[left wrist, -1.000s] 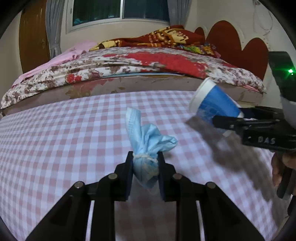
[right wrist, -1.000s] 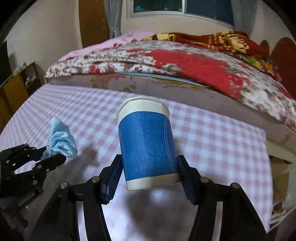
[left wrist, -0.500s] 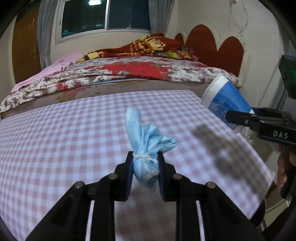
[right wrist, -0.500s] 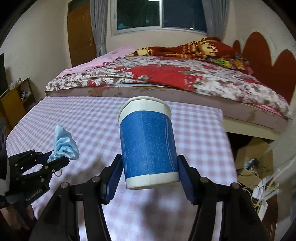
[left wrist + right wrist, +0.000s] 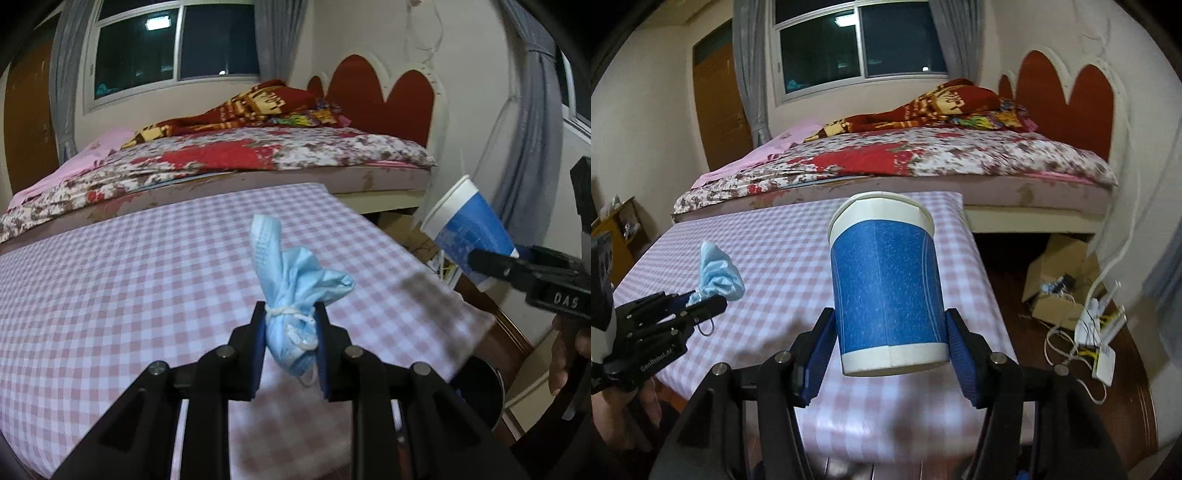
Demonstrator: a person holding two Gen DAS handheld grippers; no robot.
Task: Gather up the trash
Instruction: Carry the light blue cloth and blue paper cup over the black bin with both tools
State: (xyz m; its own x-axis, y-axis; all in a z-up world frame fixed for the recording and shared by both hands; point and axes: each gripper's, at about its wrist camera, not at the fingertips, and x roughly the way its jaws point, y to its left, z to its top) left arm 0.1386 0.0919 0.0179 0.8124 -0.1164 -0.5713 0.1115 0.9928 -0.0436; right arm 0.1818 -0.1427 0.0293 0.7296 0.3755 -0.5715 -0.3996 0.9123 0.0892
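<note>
My left gripper (image 5: 290, 334) is shut on a bunched blue face mask (image 5: 291, 291) tied with its white ear loop, held above the pink checked tablecloth (image 5: 129, 280). In the right wrist view that mask (image 5: 716, 275) sticks out of the left gripper (image 5: 701, 302) at the left. My right gripper (image 5: 890, 341) is shut on a blue paper cup (image 5: 886, 291) with a white rim, upright and lifted over the table's right part. The cup (image 5: 469, 232) appears tilted at the right of the left wrist view, beyond the table's right edge.
A bed with a floral cover (image 5: 923, 158) runs behind the table. On the floor to the right lie a cardboard box (image 5: 1060, 280), white cables and a power strip (image 5: 1104, 358). A dark round bin (image 5: 480, 387) shows below the table's right corner. A person's hand (image 5: 569, 362) holds the right gripper's handle.
Both grippers have swept to the right across the table with mask and cup still held. The table's right edge, the floor and the headboard have come into view.
</note>
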